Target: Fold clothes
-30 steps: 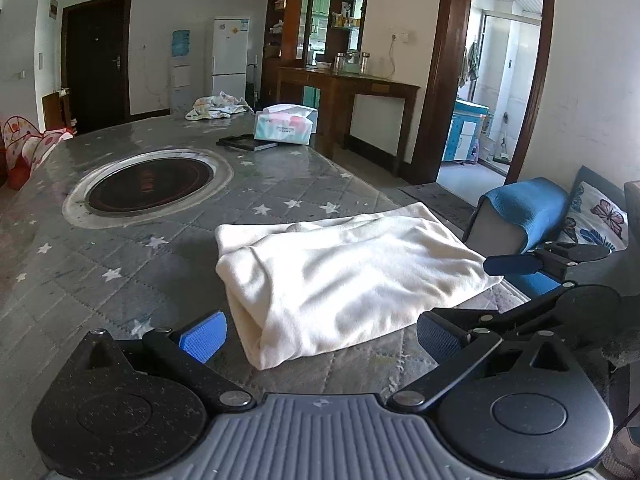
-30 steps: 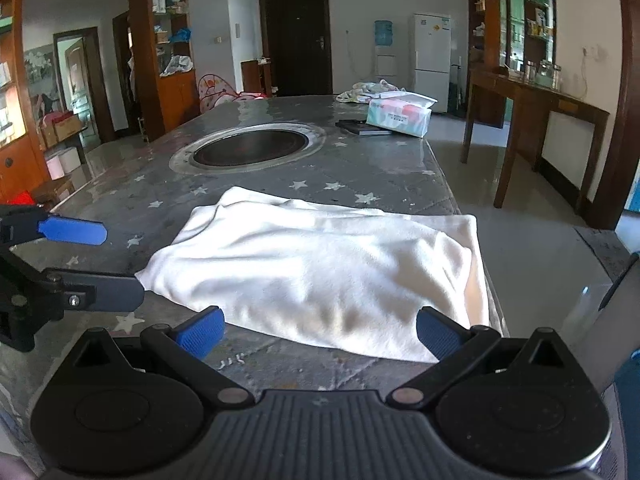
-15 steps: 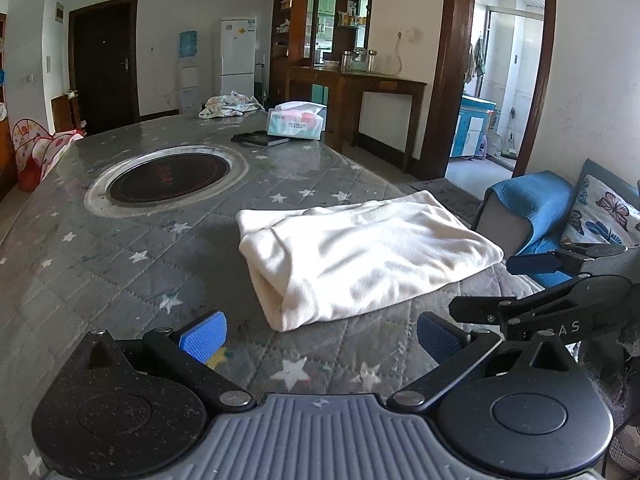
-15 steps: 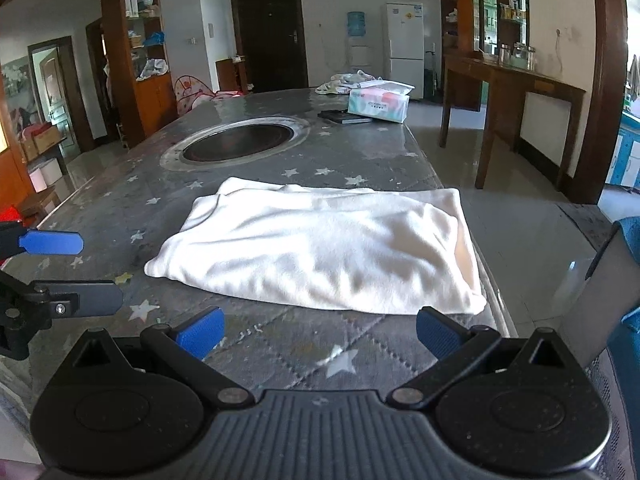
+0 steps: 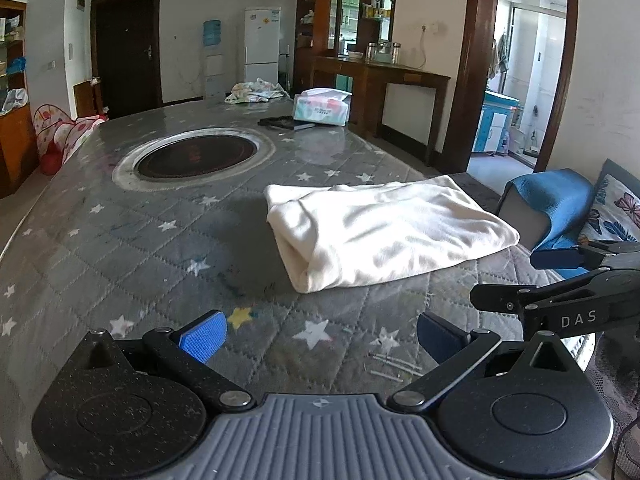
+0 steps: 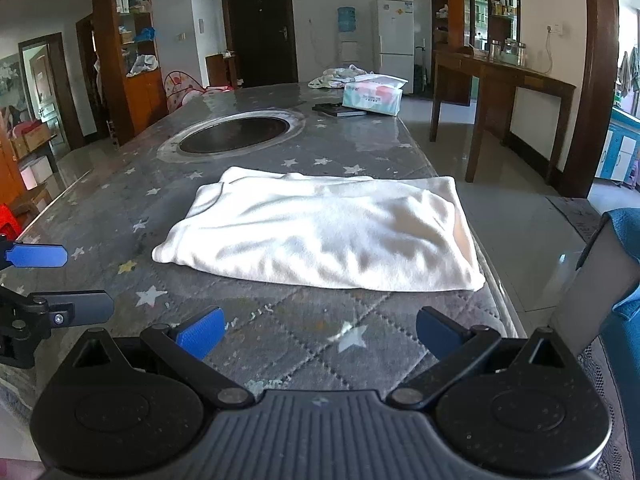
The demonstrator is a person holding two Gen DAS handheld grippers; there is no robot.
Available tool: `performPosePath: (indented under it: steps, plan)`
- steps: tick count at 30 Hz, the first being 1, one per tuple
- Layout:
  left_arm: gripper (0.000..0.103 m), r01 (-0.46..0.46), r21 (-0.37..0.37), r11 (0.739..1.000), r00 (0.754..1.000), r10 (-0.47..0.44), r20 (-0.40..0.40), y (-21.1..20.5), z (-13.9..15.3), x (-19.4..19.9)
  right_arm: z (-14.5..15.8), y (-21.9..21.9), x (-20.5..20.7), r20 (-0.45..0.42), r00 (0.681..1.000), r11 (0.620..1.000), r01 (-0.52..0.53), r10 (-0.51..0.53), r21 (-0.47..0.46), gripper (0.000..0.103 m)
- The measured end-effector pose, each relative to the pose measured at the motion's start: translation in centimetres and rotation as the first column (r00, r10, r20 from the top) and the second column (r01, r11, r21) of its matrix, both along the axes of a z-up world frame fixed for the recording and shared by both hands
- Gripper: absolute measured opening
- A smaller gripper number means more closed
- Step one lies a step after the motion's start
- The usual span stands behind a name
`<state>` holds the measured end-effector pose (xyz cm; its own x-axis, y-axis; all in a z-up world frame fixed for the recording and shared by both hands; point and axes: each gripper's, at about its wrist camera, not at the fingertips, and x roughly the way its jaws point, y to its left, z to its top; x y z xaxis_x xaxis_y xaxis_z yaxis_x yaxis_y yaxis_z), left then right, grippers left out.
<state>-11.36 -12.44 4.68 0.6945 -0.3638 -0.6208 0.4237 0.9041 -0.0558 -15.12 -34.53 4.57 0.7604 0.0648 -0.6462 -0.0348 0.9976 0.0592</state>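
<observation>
At far left in the right wrist view, the left gripper (image 6: 56, 280) hangs over the near table edge, blue-padded fingers spread and empty. The table (image 5: 120, 240) wears a grey quilted cover printed with stars, with a round dark inset (image 5: 196, 158) ringed in metal further back. The folded white garment (image 6: 320, 232) lies on the near right part of the table, its right end at the table's edge; it is soft, knit-looking and roughly rectangular, its long axis running left to right. A tissue box (image 6: 372, 98) sits far back. The right gripper (image 6: 320, 330) hovers near, fingers apart, holding nothing.
</observation>
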Motion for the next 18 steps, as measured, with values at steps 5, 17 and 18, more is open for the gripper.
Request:
performPosePath:
  steps: [5, 17, 18]
  plan:
    - [0.103, -0.008, -0.003, 1.0, 1.0, 0.008, -0.008, 0.18, -0.13, -0.34, -0.09, 0.33, -0.35, -0.005, 1.0, 1.0, 0.013, -0.013, -0.011, 0.103]
    - [0.103, -0.038, 0.005, 0.999, 0.999, 0.038, -0.03, 0.51, -0.44, -0.74, -0.55, 0.92, -0.77, -0.026, 0.999, 0.999, 0.035, -0.036, -0.008, 0.103]
    - [0.103, -0.038, 0.005, 0.999, 0.999, 0.039, -0.031, 0.49, -0.47, -0.75, -0.6, 0.97, -0.81, -0.029, 0.999, 0.999, 0.035, -0.036, -0.011, 0.103]
